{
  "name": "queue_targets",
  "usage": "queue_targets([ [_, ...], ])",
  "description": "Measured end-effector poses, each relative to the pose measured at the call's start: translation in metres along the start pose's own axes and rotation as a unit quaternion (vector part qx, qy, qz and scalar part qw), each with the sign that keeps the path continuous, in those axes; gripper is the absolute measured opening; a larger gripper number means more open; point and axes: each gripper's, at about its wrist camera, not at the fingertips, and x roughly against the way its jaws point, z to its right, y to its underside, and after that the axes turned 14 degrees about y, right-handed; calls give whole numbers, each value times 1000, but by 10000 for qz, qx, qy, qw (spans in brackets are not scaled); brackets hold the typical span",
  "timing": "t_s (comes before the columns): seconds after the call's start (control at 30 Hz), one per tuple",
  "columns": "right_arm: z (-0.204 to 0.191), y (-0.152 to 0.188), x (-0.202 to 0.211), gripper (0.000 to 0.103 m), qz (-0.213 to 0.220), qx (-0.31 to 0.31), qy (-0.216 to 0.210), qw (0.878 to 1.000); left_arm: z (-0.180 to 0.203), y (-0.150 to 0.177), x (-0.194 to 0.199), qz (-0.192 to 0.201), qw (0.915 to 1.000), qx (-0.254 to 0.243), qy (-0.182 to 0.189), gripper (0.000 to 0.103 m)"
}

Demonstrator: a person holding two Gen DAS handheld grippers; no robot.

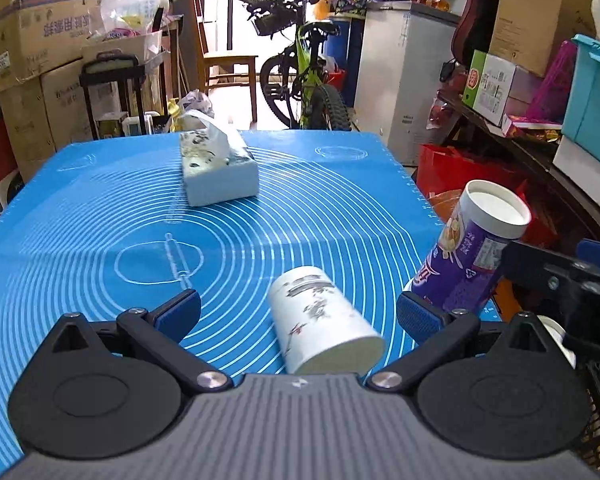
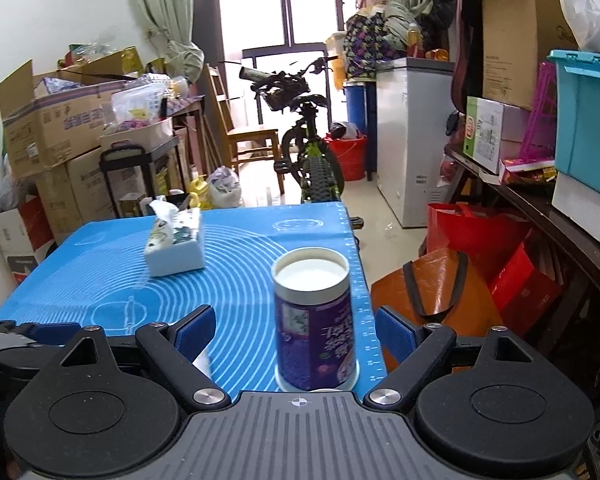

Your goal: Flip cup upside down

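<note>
A white paper cup point(image 1: 322, 320) with ink-style drawings lies on its side on the blue mat point(image 1: 100, 216), its open mouth toward my camera. My left gripper point(image 1: 298, 312) is open, its fingers on either side of the cup and apart from it. A purple cup point(image 2: 314, 320) with a white rim stands with its base up near the mat's right edge; it also shows in the left wrist view point(image 1: 470, 252). My right gripper point(image 2: 296, 330) is open, its fingers on either side of the purple cup without touching it. The right gripper's body shows at the left wrist view's right edge.
A tissue box point(image 1: 218, 168) sits on the far middle of the mat, also in the right wrist view point(image 2: 176, 246). Beyond the table stand a bicycle point(image 2: 312, 152), cardboard boxes point(image 1: 40, 52), a white freezer point(image 2: 416, 136) and red and orange bags point(image 2: 452, 280) on the floor right.
</note>
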Motion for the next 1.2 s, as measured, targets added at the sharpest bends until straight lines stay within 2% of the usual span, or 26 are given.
queue_targets([
  [0.4,3,5,-31,89,-185,-23,39,9998,3,6,-51,-662,9977,167,-19,102],
  [0.47,3,5,-33,89,-185,-15,28,9998,0,7,-53,-690,9973,244,63,92],
  [0.5,2,5,-33,89,-187,-9,23,9998,-1,6,-54,-707,9971,276,111,77],
  [0.57,1,6,-33,89,-191,1,21,9998,-4,6,-56,-739,9967,299,160,74],
  [0.63,0,6,-32,89,-197,7,17,9998,-5,7,-54,-717,9968,284,211,64],
  [0.9,-3,4,-24,89,-128,64,19,9999,-9,6,-38,-674,9971,195,279,63],
  [1.2,-24,7,8,89,-73,187,-232,9995,-37,15,18,-586,9982,135,23,63],
])
